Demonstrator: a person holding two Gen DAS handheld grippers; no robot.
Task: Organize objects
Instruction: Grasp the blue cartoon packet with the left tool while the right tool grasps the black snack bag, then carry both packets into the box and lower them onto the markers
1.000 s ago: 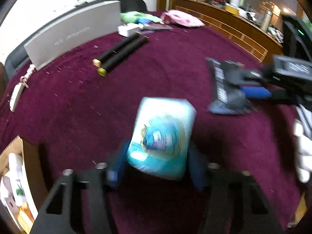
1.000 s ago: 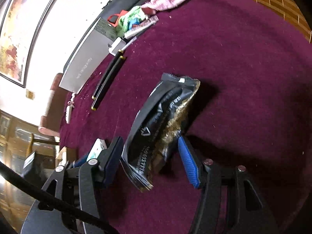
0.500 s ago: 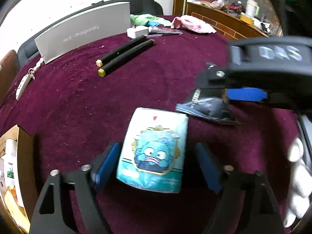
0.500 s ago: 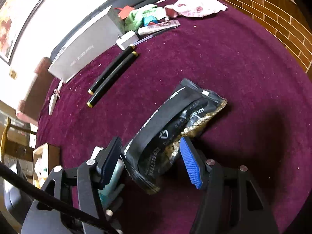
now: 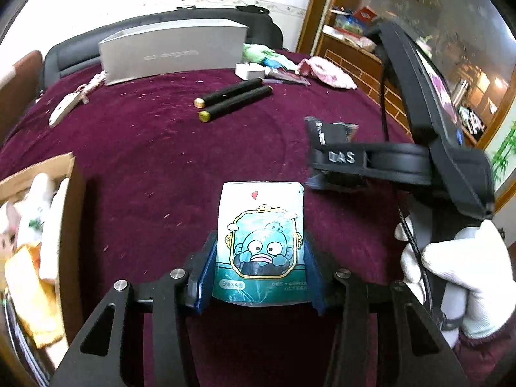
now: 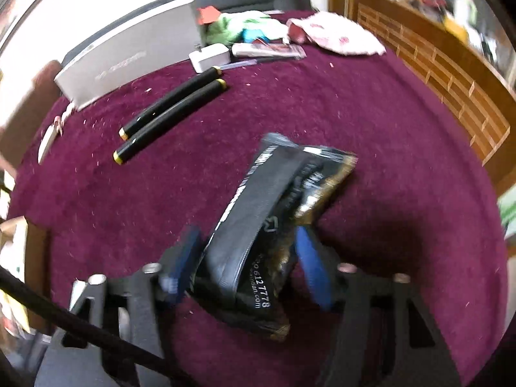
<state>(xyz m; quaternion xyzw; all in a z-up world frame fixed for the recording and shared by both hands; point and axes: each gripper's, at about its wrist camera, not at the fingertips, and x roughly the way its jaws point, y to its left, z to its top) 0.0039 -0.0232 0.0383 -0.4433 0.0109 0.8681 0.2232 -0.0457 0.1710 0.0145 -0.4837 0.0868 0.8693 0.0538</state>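
My left gripper (image 5: 259, 258) is shut on a teal tissue pack (image 5: 261, 242) with a cartoon fish, held above the maroon tablecloth (image 5: 154, 148). My right gripper (image 6: 248, 251) is shut on a black and gold snack packet (image 6: 267, 225), lifted off the cloth. In the left wrist view the right gripper (image 5: 335, 174) sits just right of and beyond the tissue pack, with the packet's end (image 5: 332, 132) showing behind it.
A cardboard box (image 5: 35, 225) with items stands at the left table edge. Two black markers (image 5: 232, 100), a grey box (image 5: 171, 51), a white charger (image 5: 250, 71), cloths (image 5: 322, 71) and a keychain (image 5: 69, 103) lie at the back. A wooden cabinet (image 6: 445, 61) stands right.
Both grippers have lifted and swung left with their packs. The left gripper has closed on the tissue pack. The cardboard box has come into view at left.
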